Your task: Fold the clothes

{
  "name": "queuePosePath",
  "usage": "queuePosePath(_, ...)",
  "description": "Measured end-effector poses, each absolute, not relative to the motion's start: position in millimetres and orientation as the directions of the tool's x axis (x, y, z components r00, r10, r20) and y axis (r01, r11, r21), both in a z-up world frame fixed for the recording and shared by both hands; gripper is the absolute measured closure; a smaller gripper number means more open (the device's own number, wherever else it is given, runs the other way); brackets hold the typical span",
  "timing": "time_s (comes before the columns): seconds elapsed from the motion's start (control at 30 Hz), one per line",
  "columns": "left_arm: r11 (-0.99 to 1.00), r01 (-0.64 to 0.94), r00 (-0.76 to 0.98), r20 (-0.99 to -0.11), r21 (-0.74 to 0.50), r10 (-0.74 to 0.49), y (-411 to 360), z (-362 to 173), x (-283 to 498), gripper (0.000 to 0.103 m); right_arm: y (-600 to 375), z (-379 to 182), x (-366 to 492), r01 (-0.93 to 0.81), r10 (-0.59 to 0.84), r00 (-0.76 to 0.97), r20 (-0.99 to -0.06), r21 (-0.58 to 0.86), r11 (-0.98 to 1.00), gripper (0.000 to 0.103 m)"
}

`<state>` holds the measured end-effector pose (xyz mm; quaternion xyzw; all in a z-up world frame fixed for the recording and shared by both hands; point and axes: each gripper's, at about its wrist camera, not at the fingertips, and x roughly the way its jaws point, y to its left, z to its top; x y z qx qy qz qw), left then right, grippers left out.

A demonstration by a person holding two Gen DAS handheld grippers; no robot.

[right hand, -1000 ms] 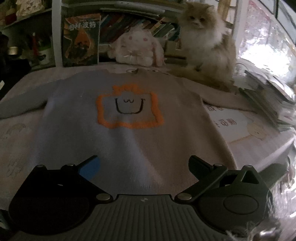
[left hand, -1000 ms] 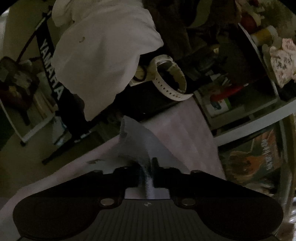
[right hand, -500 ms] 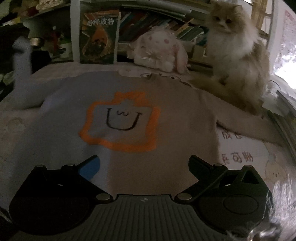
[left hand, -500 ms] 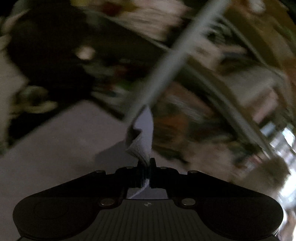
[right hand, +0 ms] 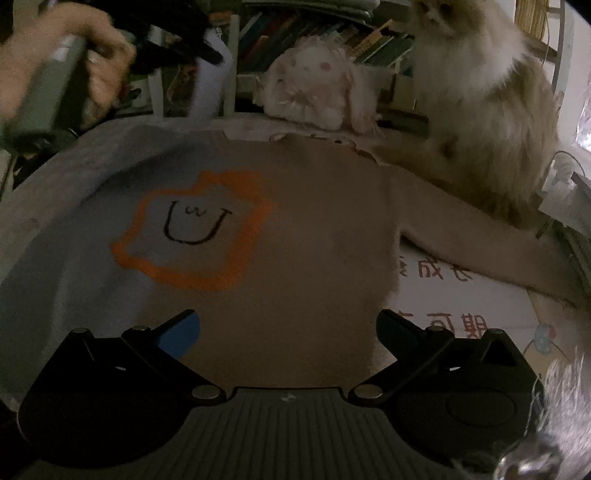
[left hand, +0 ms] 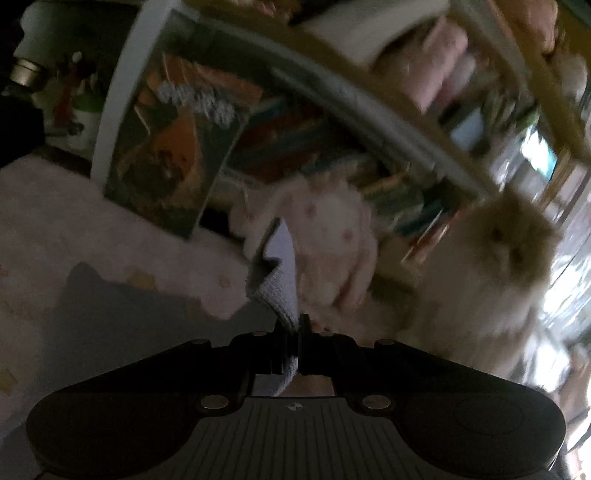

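Observation:
A grey-beige sweater [right hand: 295, 240] with an orange-framed smiling face [right hand: 192, 229] lies flat on the bed, chest up. My left gripper [left hand: 293, 325] is shut on the cuff of its left sleeve [left hand: 277, 280] and holds it in the air. The right wrist view shows that sleeve [right hand: 210, 85] hanging from the left gripper [right hand: 207, 55] in a person's hand [right hand: 74, 55] at the top left. My right gripper [right hand: 286, 321] hovers open over the sweater's lower part, nothing between its fingers. The right sleeve [right hand: 480, 258] stretches out to the right.
A fluffy cat [right hand: 480, 92] sits at the bed's far right, beside the right sleeve. A pink plush rabbit [right hand: 314, 92] lies behind the collar. Bookshelves [right hand: 332, 33] and a propped book [left hand: 173, 147] line the back. Printed sheet [right hand: 461, 325] shows right of the sweater.
The left gripper has swung right and upward with the sleeve cuff, now facing the shelves and cat. The right gripper has shifted left and closer over the sweater, still open.

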<state>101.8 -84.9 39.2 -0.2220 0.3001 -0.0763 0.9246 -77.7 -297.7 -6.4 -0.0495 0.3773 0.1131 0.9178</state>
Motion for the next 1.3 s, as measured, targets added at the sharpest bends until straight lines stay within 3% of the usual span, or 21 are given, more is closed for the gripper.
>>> queuePosePath(0.2,0.905,-0.027,0.742,-0.615,-0.425,-0.267,-121,9,116,0.091,-314,-10,-78,-0.249,0.178,0.68,-0.711,0.004,0.968,0.0)
queuePosePath(0.27,0.894,0.028,0.715,-0.616,-0.447,-0.331,-132,12,112,0.061,-318,-11,-77,-0.246,0.175,0.676,-0.716,0.004,0.969,0.0)
queuePosePath(0.33,0.879,0.088,0.689,-0.608,-0.469,-0.394,-141,16,106,0.038,-321,-12,-76,-0.244,0.173,0.675,-0.718,0.005,0.97,0.0)
queuePosePath(0.37,0.869,0.135,0.69,-0.584,-0.476,-0.427,-142,23,97,0.035,-322,-12,-75,-0.244,0.175,0.673,-0.718,0.008,0.97,0.0)
queuePosePath(0.43,0.86,0.216,0.7,-0.54,-0.462,-0.467,-138,35,76,0.033,-323,-12,-72,-0.247,0.184,0.672,-0.717,0.017,0.969,0.0)
queuePosePath(0.5,0.893,0.247,0.731,-0.532,-0.375,-0.426,-125,43,53,0.033,-325,-12,-70,-0.25,0.194,0.671,-0.716,0.028,0.968,0.0)
queuePosePath(0.6,0.978,0.173,0.8,-0.563,-0.113,-0.207,-98,37,17,0.033,-327,-12,-66,-0.244,0.195,0.676,-0.711,0.035,0.969,0.001)
queuePosePath(0.7,0.998,0.024,0.783,-0.622,0.063,0.02,-57,14,-12,0.034,-331,-13,-60,-0.221,0.178,0.674,-0.717,0.034,0.975,0.003)
queuePosePath(0.73,0.998,-0.033,0.759,-0.649,0.052,0.059,-40,6,-20,0.035,-333,-14,-58,-0.211,0.173,0.67,-0.722,0.038,0.977,0.004)
queuePosePath(0.83,0.987,-0.164,0.699,-0.707,-0.005,0.112,0,-12,-38,0.035,-337,-17,-53,-0.199,0.172,0.649,-0.741,0.053,0.979,0.02)
queuePosePath(0.97,0.98,-0.197,0.672,-0.731,-0.016,0.123,13,-24,-43,0.035,-337,-21,-49,-0.212,0.156,0.616,-0.772,0.027,0.977,0.038)
queuePosePath(1.0,0.981,-0.192,0.665,-0.738,-0.023,0.113,14,-27,-42,0.036,-336,-22,-48,-0.215,0.152,0.61,-0.777,0.023,0.976,0.04)
queuePosePath(1.07,0.981,-0.193,0.642,-0.76,-0.029,0.104,15,-31,-36,0.051,-335,-22,-47,-0.216,0.146,0.607,-0.781,0.015,0.976,0.041)
queuePosePath(1.1,0.98,-0.194,0.628,-0.772,-0.03,0.101,16,-34,-33,0.053,-334,-21,-47,-0.214,0.138,0.608,-0.782,0.005,0.977,0.042)
queuePosePath(1.2,0.981,-0.188,0.615,-0.784,-0.043,0.084,20,-40,-32,0.053,-330,-19,-49,-0.195,0.097,0.625,-0.774,-0.035,0.98,0.051)
queuePosePath(1.3,0.984,-0.171,0.618,-0.783,-0.05,0.067,23,-41,-32,0.053,-332,-18,-49,-0.152,0.06,0.635,-0.771,-0.048,0.987,0.052)
